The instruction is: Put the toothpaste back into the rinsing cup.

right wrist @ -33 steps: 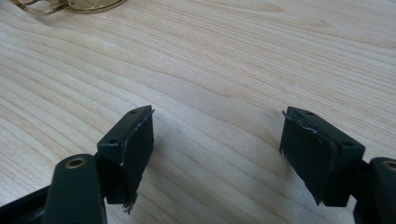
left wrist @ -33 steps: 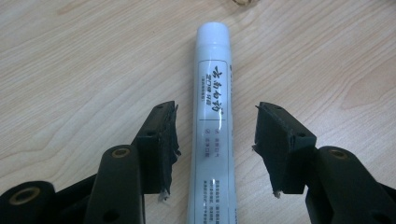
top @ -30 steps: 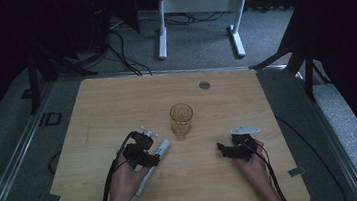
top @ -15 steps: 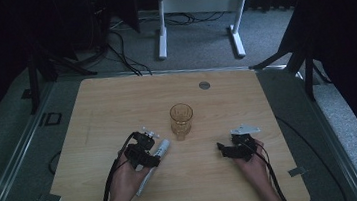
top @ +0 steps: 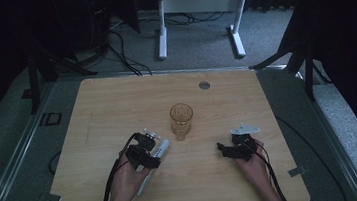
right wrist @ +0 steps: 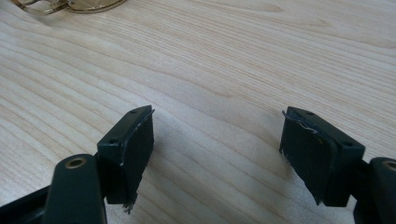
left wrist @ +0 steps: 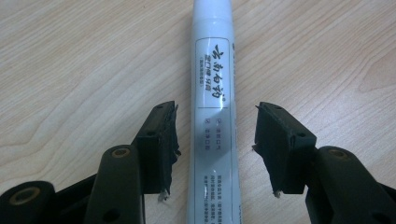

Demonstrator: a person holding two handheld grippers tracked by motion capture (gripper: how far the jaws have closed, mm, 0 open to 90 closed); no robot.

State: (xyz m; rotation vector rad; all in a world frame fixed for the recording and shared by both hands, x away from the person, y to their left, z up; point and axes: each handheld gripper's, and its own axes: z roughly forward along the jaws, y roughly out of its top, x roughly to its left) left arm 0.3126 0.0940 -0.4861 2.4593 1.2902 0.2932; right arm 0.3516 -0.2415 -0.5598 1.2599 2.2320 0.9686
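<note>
High view overlooks the table (top: 97, 109); gripper views skim its wood closely.

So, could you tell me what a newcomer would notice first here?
Probably the amber glass standing alone mid-table. Next, the white tube lying flat between the open jaws of the left gripper, untouched. The right gripper is open over bare wood.

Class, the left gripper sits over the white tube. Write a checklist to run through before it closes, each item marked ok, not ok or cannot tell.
1. Left gripper open: ok.
2. White tube between its jaws, gaps on both sides: ok.
3. Tube lying flat on the table: ok.
4. Amber glass apart from the tube: ok.
5. Right gripper open and holding nothing: ok.
6. Tube's cap on: cannot tell.
</note>
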